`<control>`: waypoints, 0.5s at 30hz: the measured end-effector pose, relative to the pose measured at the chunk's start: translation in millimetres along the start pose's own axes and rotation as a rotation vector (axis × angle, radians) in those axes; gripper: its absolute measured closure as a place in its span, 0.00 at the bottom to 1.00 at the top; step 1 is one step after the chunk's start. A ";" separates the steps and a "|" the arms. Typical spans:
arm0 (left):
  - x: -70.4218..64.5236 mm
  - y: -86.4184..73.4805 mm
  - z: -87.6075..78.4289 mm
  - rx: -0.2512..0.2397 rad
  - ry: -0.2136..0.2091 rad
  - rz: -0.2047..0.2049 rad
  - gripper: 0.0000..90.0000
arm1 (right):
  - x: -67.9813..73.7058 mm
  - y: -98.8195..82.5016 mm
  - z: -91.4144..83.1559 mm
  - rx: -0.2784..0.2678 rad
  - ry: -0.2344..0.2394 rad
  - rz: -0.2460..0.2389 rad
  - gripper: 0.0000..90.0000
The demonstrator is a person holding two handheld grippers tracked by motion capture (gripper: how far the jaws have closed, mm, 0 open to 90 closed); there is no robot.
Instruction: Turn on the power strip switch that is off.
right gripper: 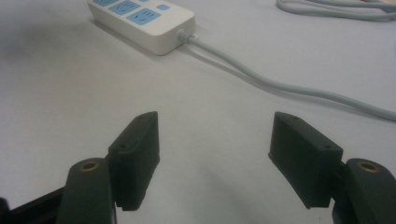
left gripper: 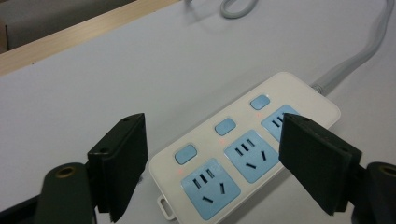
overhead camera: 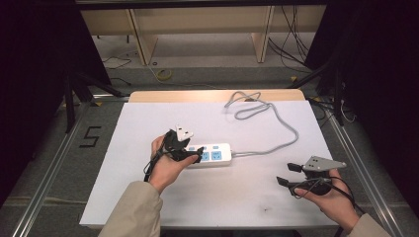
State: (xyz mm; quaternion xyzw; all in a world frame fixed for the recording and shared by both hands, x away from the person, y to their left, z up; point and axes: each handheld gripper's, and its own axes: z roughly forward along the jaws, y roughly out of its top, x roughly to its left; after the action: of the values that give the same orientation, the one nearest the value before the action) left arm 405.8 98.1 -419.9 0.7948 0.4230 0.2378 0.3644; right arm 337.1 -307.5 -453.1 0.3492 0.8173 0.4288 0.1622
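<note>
A: Power strip (left gripper: 243, 149) work looks barely begun, going by what lies on the table. Nearest the person, at about five o'clock on the white tabletop (overhead camera: 148, 197), the right gripper (overhead camera: 287, 174) is held in a hand with its jaws spread and nothing between them; the right gripper view confirms bare table under the gap.

B: And the other one?

A: The left gripper (overhead camera: 193, 154) sits farther in, near nine o'clock of the table's centre, right over the strip's left end. Its jaws are released and wide, straddling the strip without pressing on it, as the left gripper view shows.

B: So what's done and what's left?

A: Nothing is plugged into any socket, and no loose plug lies in sight. The judgement is that the left gripper is either lining up on a switch or has let go; the pictures don't settle which.

B: How does the strip look?

A: White, oblong, lying flat just left of the table's centre. Three blue sockets in a row, each with a blue rocker button (left gripper: 185, 153) behind it and a faint red glow beside each button. Its grey cable (overhead camera: 281, 143) leaves the right end, runs toward two o'clock, and loops near twelve o'clock at the far edge.
</note>
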 end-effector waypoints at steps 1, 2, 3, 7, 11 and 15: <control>0.6 -1.0 -0.9 0.003 0.002 0.002 0.26 | 0.0 0.0 0.0 0.000 0.000 0.001 0.37; 1.3 -1.8 -2.0 0.004 0.002 0.005 0.25 | 0.1 0.0 0.0 0.000 0.000 0.001 0.37; 1.9 -2.7 -3.2 0.004 0.001 0.003 0.26 | 0.1 0.0 0.0 0.000 0.000 0.000 0.37; 3.9 -5.9 -7.3 0.001 0.001 -0.004 0.26 | 0.1 0.1 0.2 0.000 0.001 0.000 0.37; 6.4 -9.7 -10.4 0.006 0.012 0.003 0.25 | 0.3 0.2 0.3 -0.002 0.003 0.001 0.37; 7.8 -13.8 -12.6 0.014 0.018 0.004 0.26 | 0.0 0.3 0.1 -0.001 0.001 0.002 0.37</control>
State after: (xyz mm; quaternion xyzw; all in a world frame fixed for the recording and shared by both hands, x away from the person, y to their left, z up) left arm 394.4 114.7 -422.3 0.7960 0.4263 0.2427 0.3546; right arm 337.2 -307.3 -453.0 0.3498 0.8167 0.4296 0.1615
